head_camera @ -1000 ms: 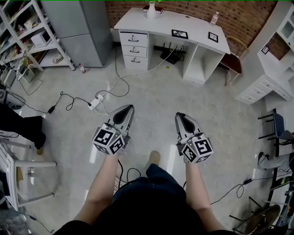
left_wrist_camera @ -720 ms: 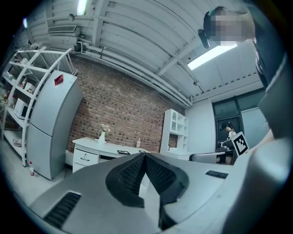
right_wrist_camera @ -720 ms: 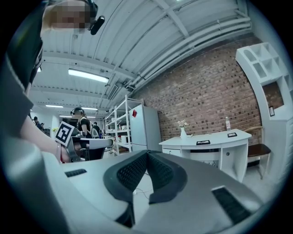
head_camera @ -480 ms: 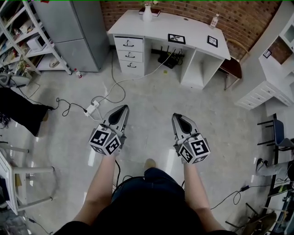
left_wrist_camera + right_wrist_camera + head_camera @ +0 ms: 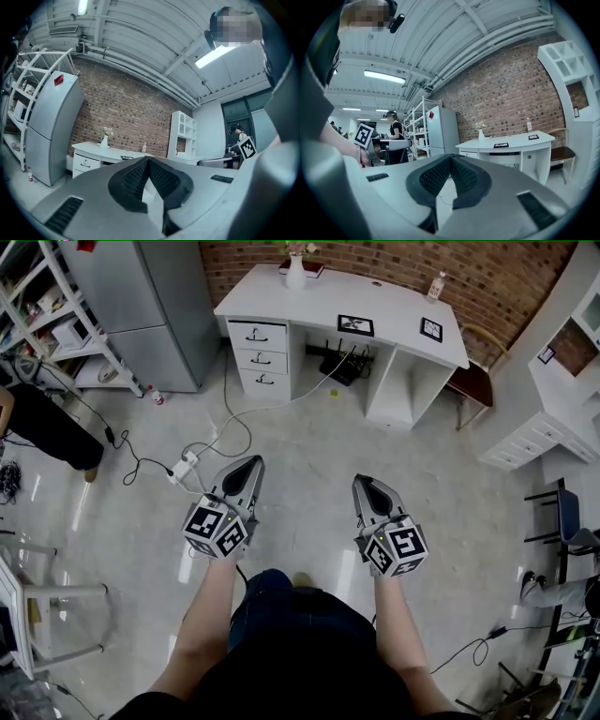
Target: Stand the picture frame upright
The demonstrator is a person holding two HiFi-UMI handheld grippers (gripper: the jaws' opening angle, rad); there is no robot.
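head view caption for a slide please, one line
Left gripper and right gripper, both shut and empty, held out toward a white desk where two picture frames lie flat.

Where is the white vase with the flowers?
In the head view, the white vase stands at the back left end of the white desk, above the drawers and close to the brick wall.

Your ceiling strip lights (image 5: 384,76) give bright, even light; the floor (image 5: 309,442) shows glare, and both gripper views bend at the edges.
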